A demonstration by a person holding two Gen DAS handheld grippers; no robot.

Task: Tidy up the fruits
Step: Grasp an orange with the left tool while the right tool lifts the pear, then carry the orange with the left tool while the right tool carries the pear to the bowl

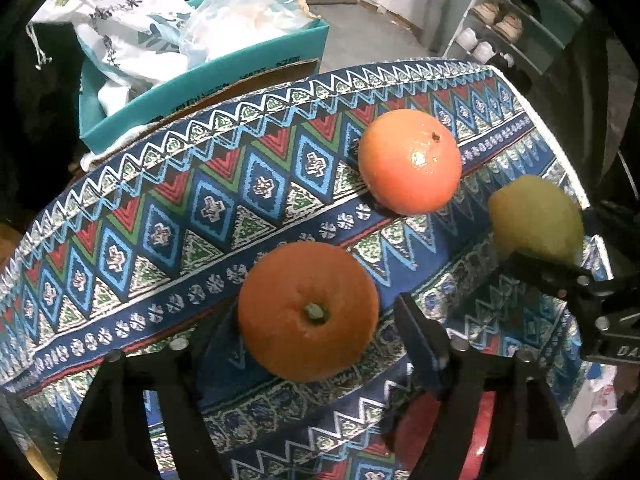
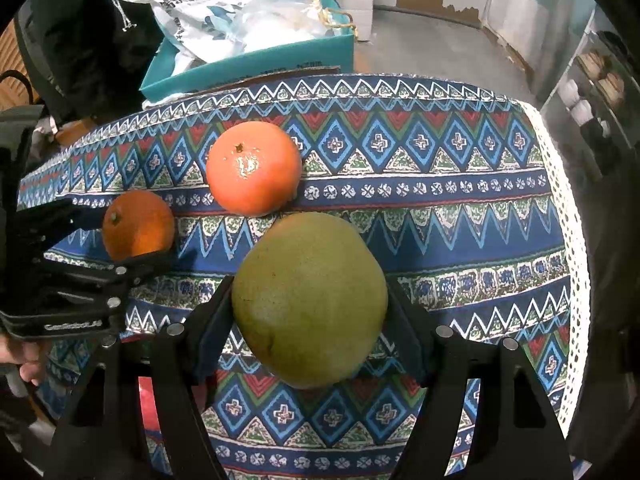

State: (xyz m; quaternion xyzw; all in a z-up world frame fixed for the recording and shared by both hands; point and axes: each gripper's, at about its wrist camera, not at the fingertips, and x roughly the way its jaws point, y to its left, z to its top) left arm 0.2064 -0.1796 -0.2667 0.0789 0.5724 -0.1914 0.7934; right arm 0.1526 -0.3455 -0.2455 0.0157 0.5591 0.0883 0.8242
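Left tool (image 1: 312, 320) clamped on orange (image 1: 308, 312); right tool (image 2: 310, 312) clamped on pear (image 2: 310, 300), both over table (image 2: 460, 240). Round, smooth skins: slip and roll-off likely if grip is eased. Tomato (image 2: 254, 168) could be knocked.

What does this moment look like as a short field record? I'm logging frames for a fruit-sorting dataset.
surface: patterned tablecloth
left gripper: jaws around the dark orange
right gripper: jaws around the green fruit
free fruit: lighter orange, on the cloth beyond both, ungripped
background: teal box holding bags, behind the table
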